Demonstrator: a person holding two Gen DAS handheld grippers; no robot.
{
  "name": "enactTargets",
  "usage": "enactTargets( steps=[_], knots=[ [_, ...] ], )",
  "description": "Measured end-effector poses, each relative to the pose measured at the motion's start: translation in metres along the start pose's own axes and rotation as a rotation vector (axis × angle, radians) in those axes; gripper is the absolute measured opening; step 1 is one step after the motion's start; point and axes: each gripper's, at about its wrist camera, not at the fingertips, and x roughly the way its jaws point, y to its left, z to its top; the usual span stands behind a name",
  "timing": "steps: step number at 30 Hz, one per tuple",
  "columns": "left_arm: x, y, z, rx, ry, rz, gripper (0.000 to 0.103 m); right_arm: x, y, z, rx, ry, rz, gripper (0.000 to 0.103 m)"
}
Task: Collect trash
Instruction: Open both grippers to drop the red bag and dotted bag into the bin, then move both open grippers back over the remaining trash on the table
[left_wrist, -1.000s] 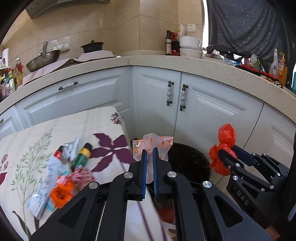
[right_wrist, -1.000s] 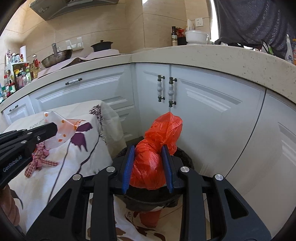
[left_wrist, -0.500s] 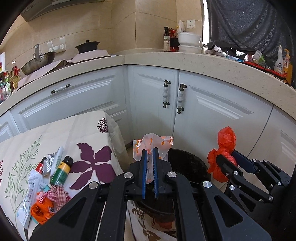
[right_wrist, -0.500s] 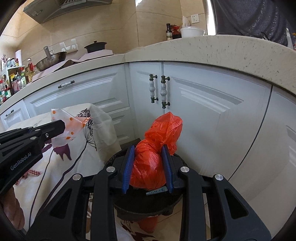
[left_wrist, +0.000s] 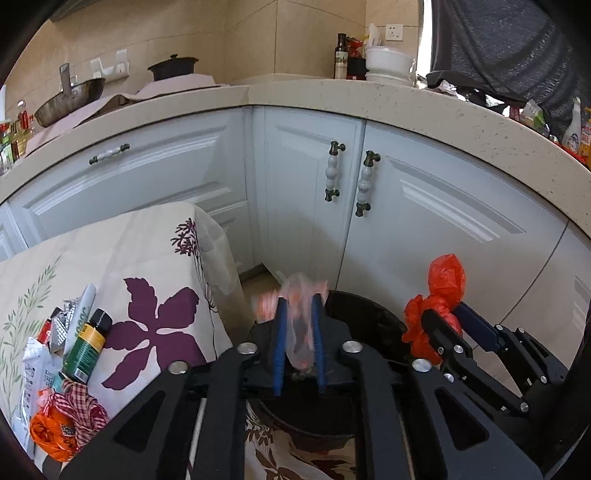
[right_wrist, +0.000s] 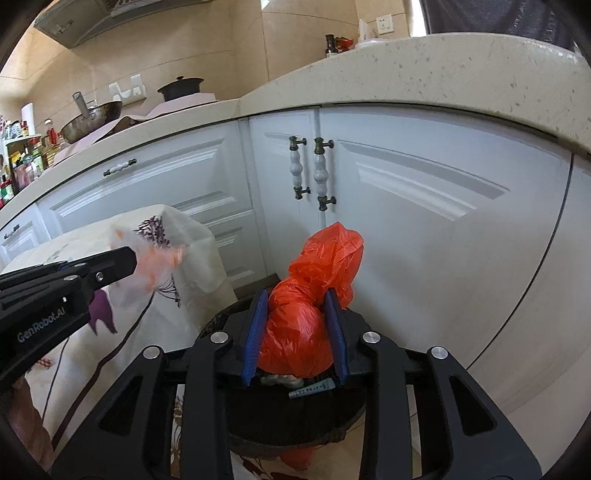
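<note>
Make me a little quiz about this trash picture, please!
1. True or false: the crumpled orange plastic bag sits between the right gripper's blue fingers.
2. What lies between the left gripper's fingers? A) green bottle B) thin clear wrapper with orange spots C) spoon
3. Fill in: both grippers are above the round black ___.

Key: 1 true; 2 B; 3 bin.

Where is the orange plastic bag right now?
In the right wrist view, the orange plastic bag sits between the right gripper fingers, above the black trash bin.
</note>
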Motion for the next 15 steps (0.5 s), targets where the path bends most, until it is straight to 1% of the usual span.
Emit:
enactTargets(
  steps=[1,2,3,9,11,15],
  knots=[
    [0.001,0.0,0.0,-0.007,0.0,0.0,0.036,0.0,-0.001,0.0,0.007,-0.004,-0.004,0.042],
    [0.001,0.0,0.0,-0.014,-0.001,-0.001,0.049,0.0,-0.001,0.0,0.01,-0.008,-0.006,0.045],
    [0.001,0.001,0.001,-0.019,-0.004,-0.001,0.052,0.0,-0.001,0.0,0.011,-0.008,-0.007,0.045],
    [-0.004,0.005,0.002,-0.03,-0.003,-0.003,0.053,-0.008,0.001,0.001,0.013,-0.012,-0.016,0.046],
    [-0.008,0.007,0.003,-0.033,-0.011,-0.005,0.056,-0.012,0.002,0.002,0.014,-0.017,-0.02,0.047],
    [-0.021,0.012,0.004,-0.036,-0.026,-0.004,0.059,-0.023,0.004,0.006,0.027,-0.024,-0.023,0.048]
  ],
)
